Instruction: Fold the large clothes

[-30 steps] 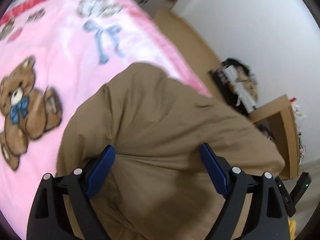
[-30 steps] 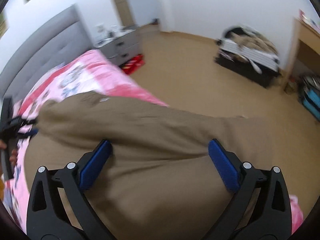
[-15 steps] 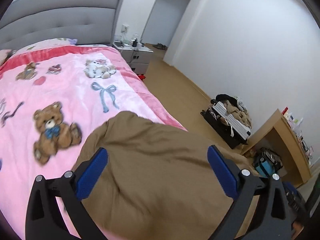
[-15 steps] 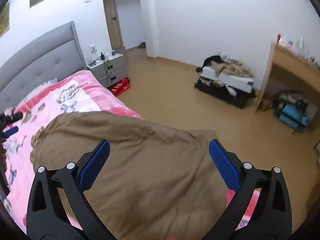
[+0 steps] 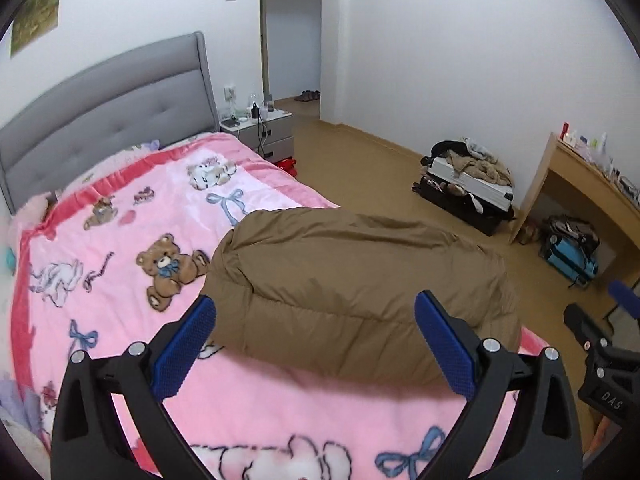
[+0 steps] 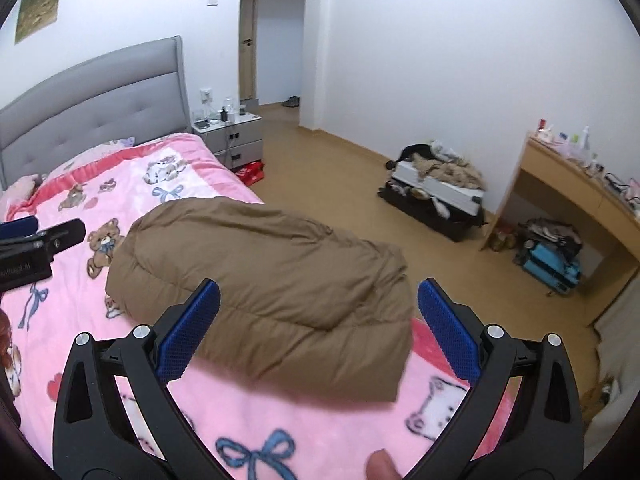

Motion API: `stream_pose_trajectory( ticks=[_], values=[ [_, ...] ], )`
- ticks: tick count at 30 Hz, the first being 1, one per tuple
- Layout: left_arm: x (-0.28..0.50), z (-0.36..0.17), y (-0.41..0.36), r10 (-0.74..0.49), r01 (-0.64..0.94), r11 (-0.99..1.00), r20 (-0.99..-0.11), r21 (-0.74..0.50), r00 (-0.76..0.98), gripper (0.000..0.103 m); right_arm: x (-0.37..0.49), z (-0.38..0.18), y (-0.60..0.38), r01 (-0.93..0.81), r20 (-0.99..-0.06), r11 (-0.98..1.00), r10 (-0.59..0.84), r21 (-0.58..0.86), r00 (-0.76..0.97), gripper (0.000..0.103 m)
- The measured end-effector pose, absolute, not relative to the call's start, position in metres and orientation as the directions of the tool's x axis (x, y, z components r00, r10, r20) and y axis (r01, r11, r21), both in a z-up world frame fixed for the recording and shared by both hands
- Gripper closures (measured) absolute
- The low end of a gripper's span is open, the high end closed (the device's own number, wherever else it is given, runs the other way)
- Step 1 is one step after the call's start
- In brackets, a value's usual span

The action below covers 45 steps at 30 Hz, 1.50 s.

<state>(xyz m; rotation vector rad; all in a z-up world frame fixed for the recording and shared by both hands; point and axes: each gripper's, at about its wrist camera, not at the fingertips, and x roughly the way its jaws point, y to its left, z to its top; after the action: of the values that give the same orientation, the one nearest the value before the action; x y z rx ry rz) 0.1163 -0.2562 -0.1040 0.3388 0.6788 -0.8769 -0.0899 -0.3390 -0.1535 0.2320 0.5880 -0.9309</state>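
1. You have pulled both grippers up and back from the brown puffer jacket (image 5: 352, 280). A second ago their blue pads were right over the fabric; now the whole garment sits in view beyond them, with pink blanket showing between the pads and the near hem.

2. Your left gripper (image 5: 316, 344) is released, its jaws spread wide with nothing between them. Your right gripper (image 6: 318, 328) is the same: spread apart and empty.

3. The jacket lies as a compact folded bundle on the pink teddy-bear blanket (image 5: 120, 248), toward the right edge of the bed, its far end near the blue bow print. In the right wrist view its right end reaches the mattress edge next to the floor.

4. Judging by that, the fold looks done or nearly so: the bundle holds its shape with no sleeve trailing out. You may only need to square up the near hem, which is blurred here.

5. Readable writing is scarce. The other gripper's body (image 5: 608, 376), at the right edge of the left wrist view, carries the letters "DAS". In the right wrist view, the left tool's label at the far left is too dark to read.

6. The wall pictures (image 6: 40, 4) and the bottles on the wooden desk (image 6: 580, 184) show no legible text.
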Motion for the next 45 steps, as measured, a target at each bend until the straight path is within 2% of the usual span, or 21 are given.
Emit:
stream_pose_trajectory(
  ticks=[7, 11, 15, 30, 45],
  values=[
    [0.110, -0.093, -0.247, -0.594, 0.795, 0.597, -0.725, -0.108, 0.348, 0.005, -0.107, -0.131, -0.325, 0.813, -0.557, 0.581, -0.685, -0.031, 0.469, 0.008],
    [0.114, -0.093, -0.246, -0.584, 0.793, 0.604, -0.723, -0.083, 0.370, 0.005, -0.096, -0.134, -0.321, 0.809, -0.560, 0.584, -0.695, -0.070, 0.452, 0.008],
    [0.121, -0.088, -0.241, -0.615, 0.795, 0.597, -0.698, -0.109, 0.366, 0.005, -0.088, -0.137, -0.323, 0.810, -0.570, 0.583, -0.686, -0.057, 0.453, 0.008],
    [0.118, -0.080, -0.252, -0.603, 0.820, 0.573, -0.670, 0.014, 0.433, 0.005, -0.077, -0.136, -0.329, 0.812, -0.578, 0.583, -0.675, -0.037, 0.458, 0.008],
    [0.117, -0.085, -0.250, -0.595, 0.827, 0.561, -0.684, 0.021, 0.421, 0.005, -0.071, -0.133, -0.326, 0.794, -0.586, 0.607, -0.655, -0.034, 0.476, 0.008]
  ],
)
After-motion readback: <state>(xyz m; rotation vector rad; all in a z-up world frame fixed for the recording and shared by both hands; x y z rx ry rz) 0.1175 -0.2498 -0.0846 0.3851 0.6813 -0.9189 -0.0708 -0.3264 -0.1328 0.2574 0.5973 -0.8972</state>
